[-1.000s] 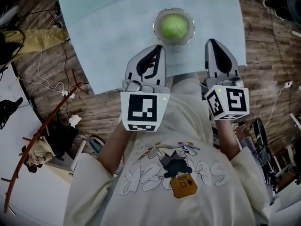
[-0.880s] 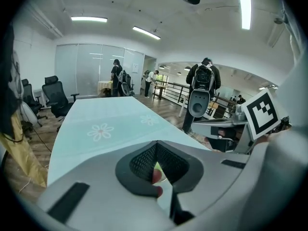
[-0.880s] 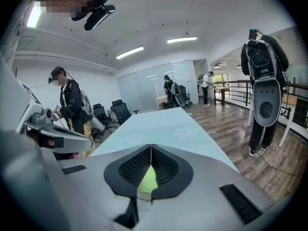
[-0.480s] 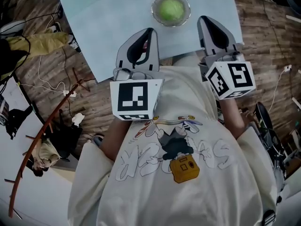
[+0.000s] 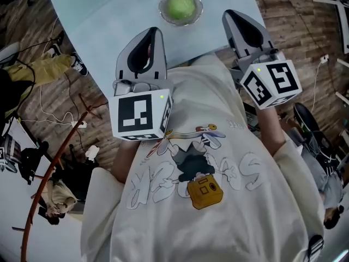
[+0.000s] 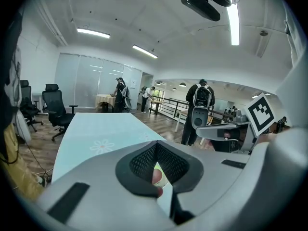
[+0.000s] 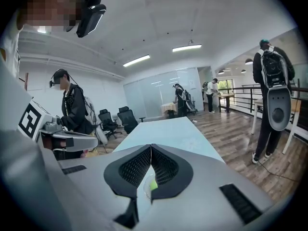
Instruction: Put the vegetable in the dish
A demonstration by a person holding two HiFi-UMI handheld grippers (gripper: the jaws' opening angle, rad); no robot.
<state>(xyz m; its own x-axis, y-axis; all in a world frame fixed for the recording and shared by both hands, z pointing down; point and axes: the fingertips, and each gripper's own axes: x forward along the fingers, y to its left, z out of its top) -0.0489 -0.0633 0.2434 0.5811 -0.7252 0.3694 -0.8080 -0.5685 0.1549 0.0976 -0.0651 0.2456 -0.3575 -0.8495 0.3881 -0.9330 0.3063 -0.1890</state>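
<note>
A round green vegetable (image 5: pixel 180 6) lies in a clear glass dish (image 5: pixel 194 14) near the front edge of the pale blue table (image 5: pixel 109 21). My left gripper (image 5: pixel 154 31) is held up off the table, to the near left of the dish. Its jaws are shut with nothing between them. My right gripper (image 5: pixel 229 14) is also raised, to the dish's right, jaws shut and empty. In the left gripper view the gripper (image 6: pixel 156 144) points along the table. In the right gripper view a sliver of the green vegetable (image 7: pixel 152 185) shows below the closed gripper (image 7: pixel 151 147).
Cables (image 5: pixel 60 105) and a curved red bar (image 5: pixel 49 171) lie on the wooden floor at the left. Other people (image 6: pixel 202 110) stand with grippers beyond the table, and office chairs (image 6: pixel 55 107) stand off its far side. My own shirt (image 5: pixel 202 173) fills the lower head view.
Both grippers have risen towards the head camera, still shut. The dish with the vegetable now sits higher and smaller in the head view.
</note>
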